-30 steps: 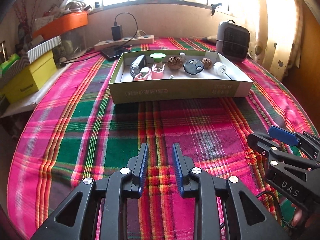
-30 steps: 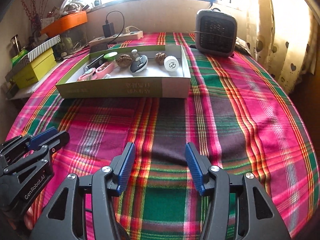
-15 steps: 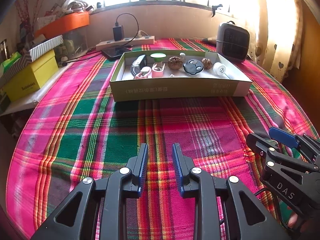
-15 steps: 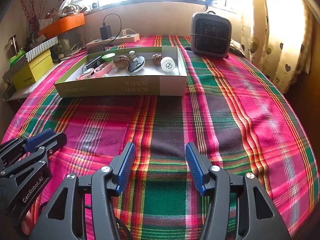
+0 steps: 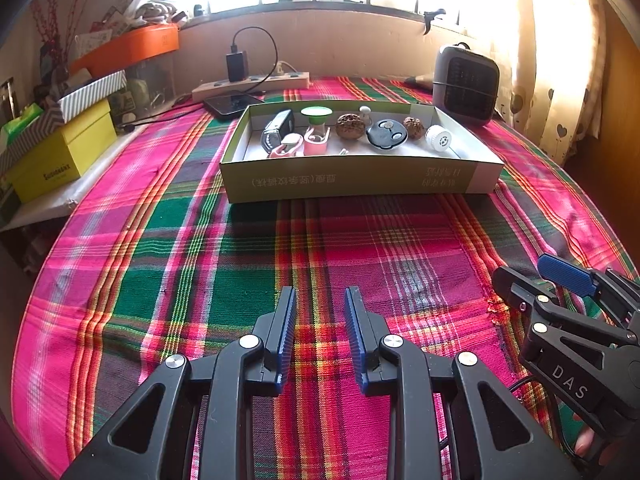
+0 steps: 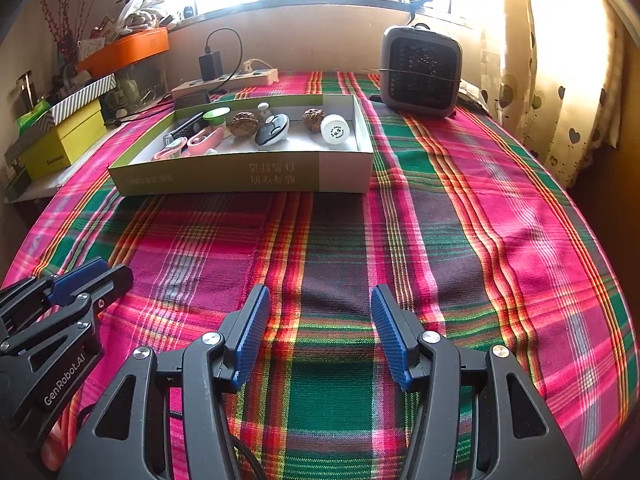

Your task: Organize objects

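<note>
A shallow green cardboard box (image 5: 352, 178) (image 6: 224, 178) sits on the plaid tablecloth at the far middle. Inside lie a black key fob (image 5: 386, 135) (image 6: 272, 130), two walnuts (image 5: 350, 126) (image 6: 244, 124), a white round cap (image 5: 438, 138) (image 6: 335, 129), pink clips (image 5: 316, 142) (image 6: 204, 140), a green-lidded item (image 5: 316, 114) and a dark gadget (image 5: 278, 130). My left gripper (image 5: 320, 320) is open and empty, low over the cloth, well short of the box. My right gripper (image 6: 318, 320) is open wider and empty, beside it to the right.
A grey fan heater (image 6: 420, 70) (image 5: 466, 84) stands behind the box at right. A power strip with a charger (image 5: 250, 80) and a dark phone (image 5: 230, 104) lie behind it. Yellow and striped boxes (image 5: 60, 152) and an orange tray (image 5: 128, 48) line the left edge.
Both grippers have drawn back slightly from the box and stayed open and empty. The things in the box have not moved.
</note>
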